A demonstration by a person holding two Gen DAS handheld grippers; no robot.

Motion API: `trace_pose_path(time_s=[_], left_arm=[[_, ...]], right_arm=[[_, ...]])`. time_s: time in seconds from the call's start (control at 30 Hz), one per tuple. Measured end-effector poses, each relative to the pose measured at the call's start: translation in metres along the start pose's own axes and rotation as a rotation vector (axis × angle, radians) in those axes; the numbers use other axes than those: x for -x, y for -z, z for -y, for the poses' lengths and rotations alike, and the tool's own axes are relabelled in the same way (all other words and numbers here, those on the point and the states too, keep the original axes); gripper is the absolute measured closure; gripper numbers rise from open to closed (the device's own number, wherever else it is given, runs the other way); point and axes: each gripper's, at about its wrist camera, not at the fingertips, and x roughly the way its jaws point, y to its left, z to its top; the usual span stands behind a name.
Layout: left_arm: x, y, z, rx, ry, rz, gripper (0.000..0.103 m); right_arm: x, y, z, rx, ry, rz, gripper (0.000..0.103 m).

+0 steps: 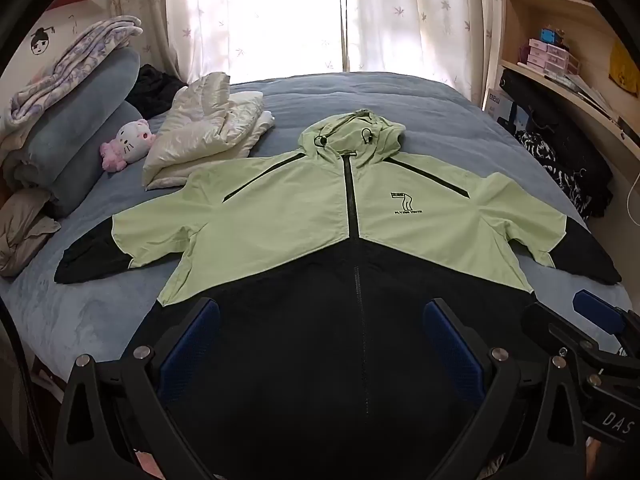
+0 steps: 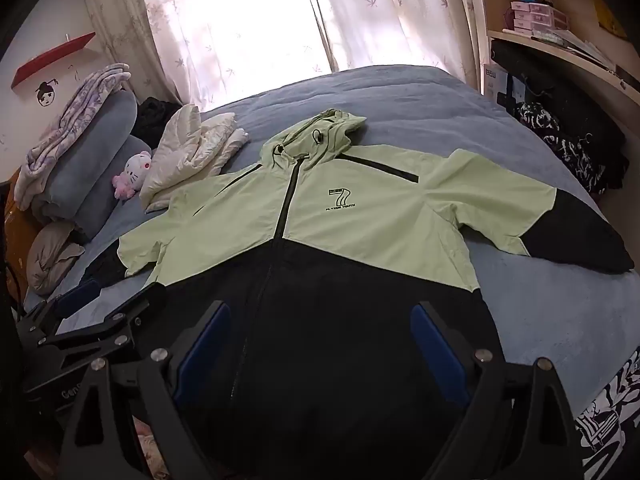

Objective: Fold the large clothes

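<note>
Jacket (image 1: 280, 208): lies front-up and spread flat on the blue bed (image 1: 420, 100), zipped, hood (image 1: 352, 132) toward the window.
Left edge of bed: a stack of rolled blue bedding (image 1: 80, 128) with a patterned blanket on top, a pink-and-white plush cat (image 1: 128, 148) and a folded white quilt (image 1: 204, 136); the quilt touches the jacket's shoulder on that side.
Left sleeve side: the black cuff (image 1: 88, 260) lies near the bed's edge, with bare blue cover beside it.
Left gripper (image 1: 320, 344): jaws wide apart, holding nothing, above the black lower body of the jacket.
Right gripper (image 2: 320, 344): jaws wide apart too, holding nothing, over the same black hem area, just beside the left one.
Right sleeve side: the black cuff (image 2: 580, 236) is stretched out flat, with open blue cover past it toward the bed's edge.
Right edge: shelves (image 1: 560, 52) and dark clothes (image 1: 568, 168) close beside the bed.
Look: light green upper half, black lower half and cuffs, black zip, a "7" logo (image 1: 404, 202) on the chest.
</note>
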Motion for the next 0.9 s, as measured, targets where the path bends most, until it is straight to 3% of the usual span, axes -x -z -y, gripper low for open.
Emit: trace_pose_path(time_s=[0.9], left_arm=[[-0.006, 0.008, -0.003, 0.017, 0.027, -0.057, 0.003]], right_arm=[[-0.004, 0.006, -0.01, 0.02, 0.018, -0.016, 0.011]])
